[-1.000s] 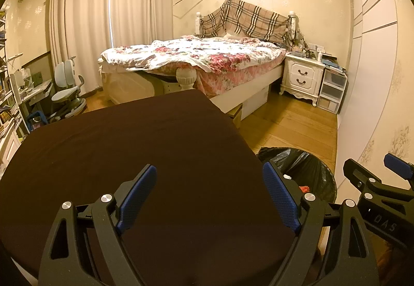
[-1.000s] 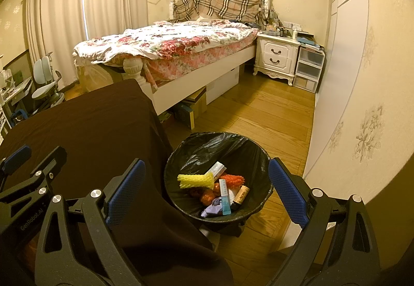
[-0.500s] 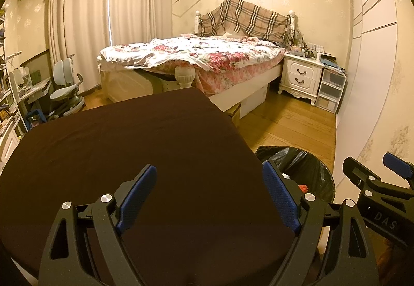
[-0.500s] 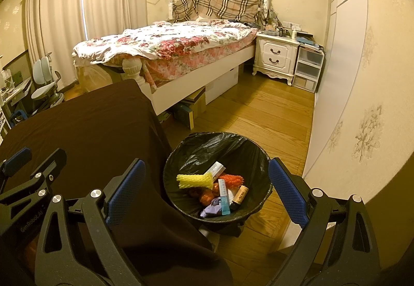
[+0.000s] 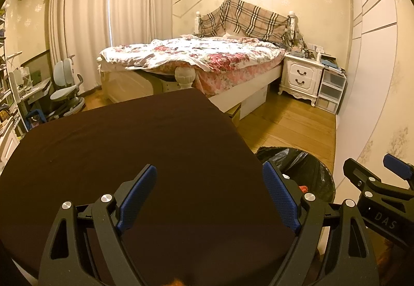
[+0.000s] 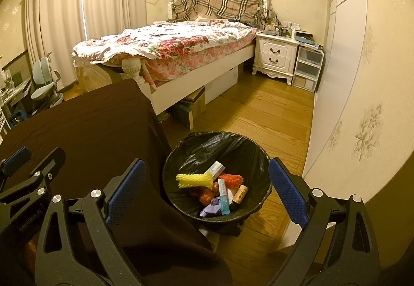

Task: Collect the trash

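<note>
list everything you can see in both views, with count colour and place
table: 1, dark brown cloth, near foreground
bin: 1, black liner, on floor right of table
trash: several, yellow, orange, purple, white, inside bin
bed: 1, floral cover, behind table
plaid blanket: 1, beige, over headboard
nightstand: 1, white, right of bed
drawer unit: 1, clear plastic, right of nightstand
boxes: a few, under bed
chair: 1, pale, far left
curtains: cream, back wall
left claw: black, blue pads, open over table
right claw: black, blue pads, open over bin
</note>
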The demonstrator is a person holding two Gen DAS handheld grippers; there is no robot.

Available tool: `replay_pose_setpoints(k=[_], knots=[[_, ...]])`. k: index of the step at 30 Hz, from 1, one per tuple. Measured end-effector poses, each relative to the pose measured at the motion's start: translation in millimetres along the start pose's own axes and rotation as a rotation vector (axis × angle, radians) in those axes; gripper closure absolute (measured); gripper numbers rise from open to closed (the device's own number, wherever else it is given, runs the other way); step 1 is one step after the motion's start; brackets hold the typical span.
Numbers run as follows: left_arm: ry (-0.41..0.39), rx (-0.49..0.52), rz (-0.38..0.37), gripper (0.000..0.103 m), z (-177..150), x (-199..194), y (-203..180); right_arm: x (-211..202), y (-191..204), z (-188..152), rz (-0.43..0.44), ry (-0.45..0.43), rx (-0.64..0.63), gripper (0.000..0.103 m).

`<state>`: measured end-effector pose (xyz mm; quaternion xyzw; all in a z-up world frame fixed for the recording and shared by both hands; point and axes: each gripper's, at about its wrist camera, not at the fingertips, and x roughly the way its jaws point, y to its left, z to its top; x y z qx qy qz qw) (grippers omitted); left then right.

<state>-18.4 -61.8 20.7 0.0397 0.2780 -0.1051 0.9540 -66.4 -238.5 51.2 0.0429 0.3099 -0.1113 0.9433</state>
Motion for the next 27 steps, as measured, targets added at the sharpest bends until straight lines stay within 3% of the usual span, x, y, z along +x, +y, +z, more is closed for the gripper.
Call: replay_pose_setpoints(k=[27], knots=[[0.019,-0.010,0.007,0.019,6.6,2.4,5.3,1.8,-1.5,-0.6,0.009,0.003,-0.009,0.009]])
